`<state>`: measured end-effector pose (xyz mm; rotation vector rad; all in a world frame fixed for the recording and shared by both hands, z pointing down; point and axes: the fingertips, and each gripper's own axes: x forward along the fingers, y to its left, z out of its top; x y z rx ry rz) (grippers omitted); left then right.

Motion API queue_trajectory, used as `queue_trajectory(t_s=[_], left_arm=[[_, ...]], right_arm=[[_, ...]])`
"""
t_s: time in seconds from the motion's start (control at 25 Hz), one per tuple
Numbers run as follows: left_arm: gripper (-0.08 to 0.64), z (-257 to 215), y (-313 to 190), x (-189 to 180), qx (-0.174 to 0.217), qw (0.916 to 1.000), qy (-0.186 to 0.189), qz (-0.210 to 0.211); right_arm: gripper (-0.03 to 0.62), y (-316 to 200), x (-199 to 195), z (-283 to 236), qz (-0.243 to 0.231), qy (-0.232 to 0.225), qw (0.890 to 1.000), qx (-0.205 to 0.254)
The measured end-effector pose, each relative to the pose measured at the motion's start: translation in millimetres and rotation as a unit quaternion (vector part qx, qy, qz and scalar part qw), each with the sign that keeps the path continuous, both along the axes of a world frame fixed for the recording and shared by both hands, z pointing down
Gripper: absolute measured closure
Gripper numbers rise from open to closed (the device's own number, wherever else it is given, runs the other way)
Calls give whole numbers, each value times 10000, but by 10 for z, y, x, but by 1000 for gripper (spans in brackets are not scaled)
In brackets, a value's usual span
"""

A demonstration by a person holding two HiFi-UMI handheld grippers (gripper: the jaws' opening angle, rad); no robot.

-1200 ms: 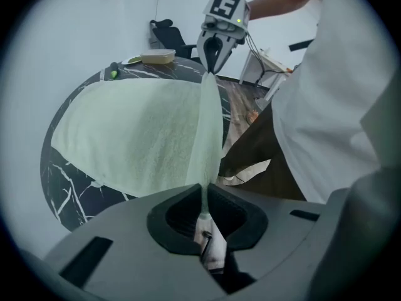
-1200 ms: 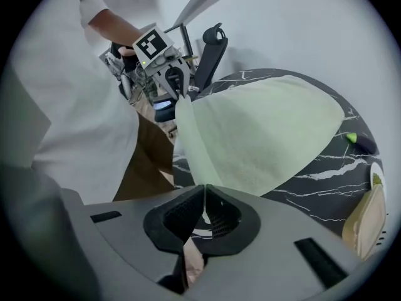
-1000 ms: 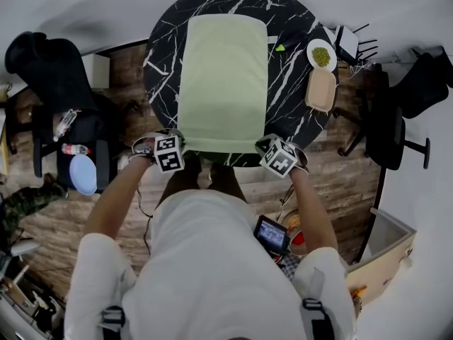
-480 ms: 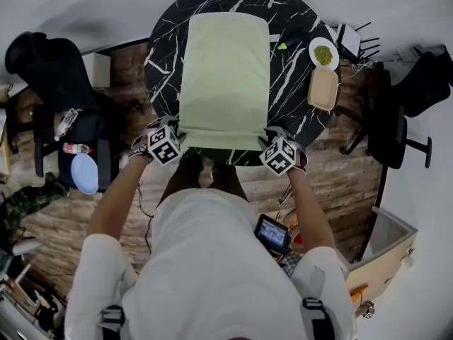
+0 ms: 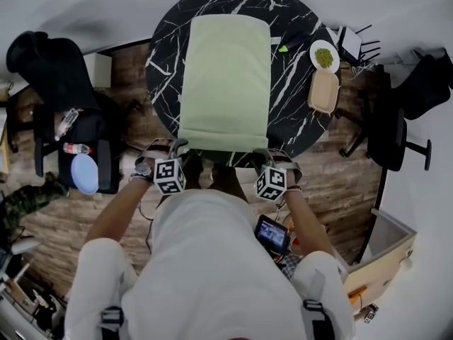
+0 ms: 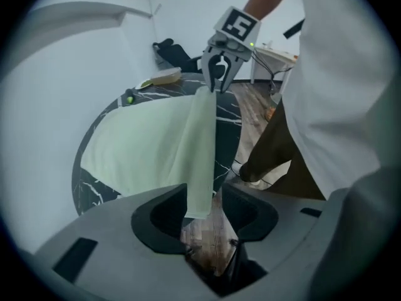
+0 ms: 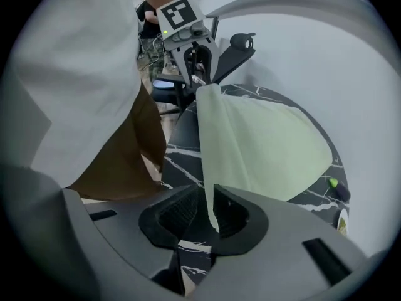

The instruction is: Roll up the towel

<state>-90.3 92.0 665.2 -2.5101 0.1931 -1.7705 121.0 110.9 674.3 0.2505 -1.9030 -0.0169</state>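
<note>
Towel (image 5: 224, 76): on worktop (image 5: 291, 99), near corners inside tongs.
Left tongs (image 6: 203, 194): spread, just closing, not pinching.
Right tongs (image 7: 205, 194): half-spread, just closing, not pinching.

soft, even indoor light; strong fisheye bending, dark corners; near foreground blurred in gripper views.

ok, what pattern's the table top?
The table is black marble with white veins; the head view shows it best.

We see a round black marble table (image 5: 164, 55) bearing near its right edge a white plate (image 5: 323, 55) of green bits, a tan oval tray (image 5: 322, 91) just beside it (and a small green object (image 5: 283, 47) nearby); a black chair (image 5: 53, 76) stands at left on plank floor (image 5: 336, 183).
</note>
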Motion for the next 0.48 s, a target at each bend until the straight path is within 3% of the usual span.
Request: queue_trajectory(t_s=[0.2, 0.48], left_arm=[[378, 327, -48, -24, -224, 9988, -425, 62], [535, 382, -200, -2, -160, 9985, -489, -173]], right_arm=[[513, -114, 46, 242, 110, 273, 9996, -15], [575, -209, 40, 276, 453, 268, 9985, -174]])
